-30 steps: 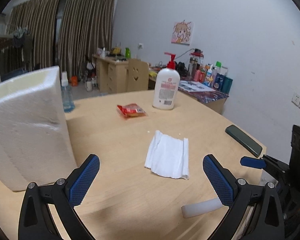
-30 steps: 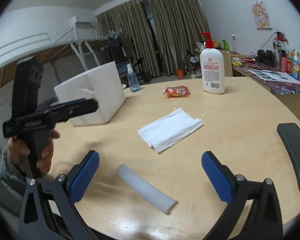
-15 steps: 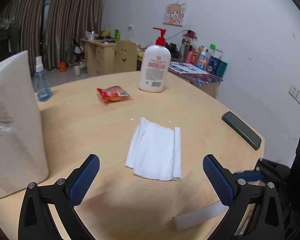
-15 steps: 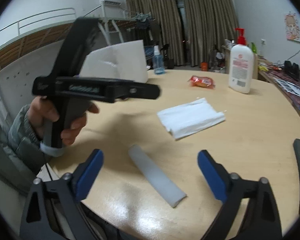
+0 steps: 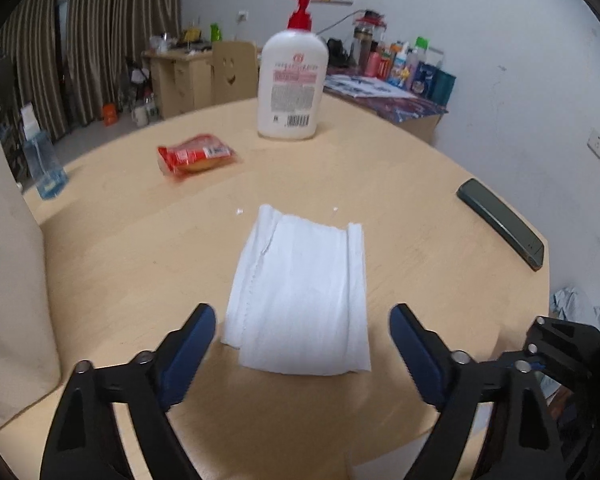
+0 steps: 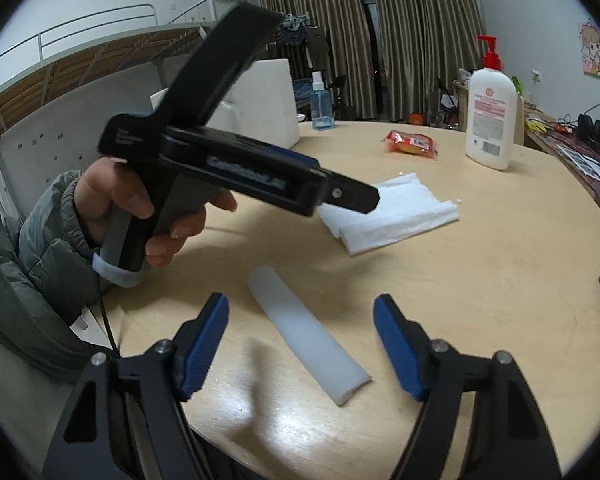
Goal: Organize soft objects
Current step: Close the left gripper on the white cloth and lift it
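Note:
A folded white tissue (image 5: pixel 304 292) lies on the round wooden table (image 5: pixel 400 208); it also shows in the right wrist view (image 6: pixel 392 212). My left gripper (image 5: pixel 302 332) is open, its blue pads on either side of the tissue's near edge, just above it. A white foam strip (image 6: pixel 304 332) lies near the table's front edge. My right gripper (image 6: pixel 300 340) is open and empty, with the strip between its fingers. A red snack packet (image 5: pixel 196 156) lies farther back. A white foam box (image 6: pixel 260 100) stands at the left.
A white pump bottle (image 5: pixel 292 84) stands at the back of the table. A small spray bottle (image 5: pixel 44 160) stands at the left rear. A dark phone (image 5: pixel 500 222) lies near the right edge. The hand holding the left gripper (image 6: pixel 148 208) fills the left of the right wrist view.
My left gripper has moved forward and down to the tissue, its jaws narrower than before. My right gripper has moved closer over the foam strip, its jaws also narrower.

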`<state>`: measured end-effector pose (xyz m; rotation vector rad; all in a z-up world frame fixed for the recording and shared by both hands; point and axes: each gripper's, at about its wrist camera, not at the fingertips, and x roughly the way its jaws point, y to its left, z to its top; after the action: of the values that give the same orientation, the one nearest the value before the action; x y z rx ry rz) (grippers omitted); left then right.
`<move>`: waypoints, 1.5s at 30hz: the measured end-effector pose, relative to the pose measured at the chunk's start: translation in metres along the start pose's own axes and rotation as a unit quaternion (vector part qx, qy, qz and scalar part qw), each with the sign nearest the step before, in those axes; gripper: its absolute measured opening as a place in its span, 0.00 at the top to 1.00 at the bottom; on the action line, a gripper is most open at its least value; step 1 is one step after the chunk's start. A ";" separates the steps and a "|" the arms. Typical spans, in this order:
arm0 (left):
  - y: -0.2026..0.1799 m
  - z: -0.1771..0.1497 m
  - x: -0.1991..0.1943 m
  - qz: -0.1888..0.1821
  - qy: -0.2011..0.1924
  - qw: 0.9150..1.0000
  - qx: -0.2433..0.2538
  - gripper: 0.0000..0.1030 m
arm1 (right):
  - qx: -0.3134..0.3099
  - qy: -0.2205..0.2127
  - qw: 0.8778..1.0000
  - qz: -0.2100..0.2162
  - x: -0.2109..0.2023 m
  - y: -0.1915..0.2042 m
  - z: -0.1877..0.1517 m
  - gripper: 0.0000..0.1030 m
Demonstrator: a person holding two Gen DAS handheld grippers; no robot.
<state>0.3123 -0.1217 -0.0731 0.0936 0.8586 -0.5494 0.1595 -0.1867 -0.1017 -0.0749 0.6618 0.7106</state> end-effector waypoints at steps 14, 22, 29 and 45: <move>-0.006 0.001 0.029 0.045 0.041 0.998 0.034 0.58 | 0.008 0.000 1.000 0.009 -0.002 -0.008 -0.005 0.24; -0.001 0.000 0.026 0.035 0.036 0.998 0.032 0.95 | -0.033 0.035 0.999 0.017 0.005 -0.003 -0.002 0.24; 0.005 -0.004 0.018 0.024 0.024 0.999 0.016 0.95 | -0.078 0.069 0.995 0.009 0.014 0.000 -0.003 0.29; 0.013 -0.009 -0.014 0.025 -0.026 0.999 0.001 0.95 | -0.135 0.112 0.984 0.028 0.022 -0.004 0.005 0.54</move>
<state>0.3055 -0.1022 -0.0706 0.1015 0.8032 -0.5034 0.1766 -0.1754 -0.1115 -0.3917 0.7808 0.8506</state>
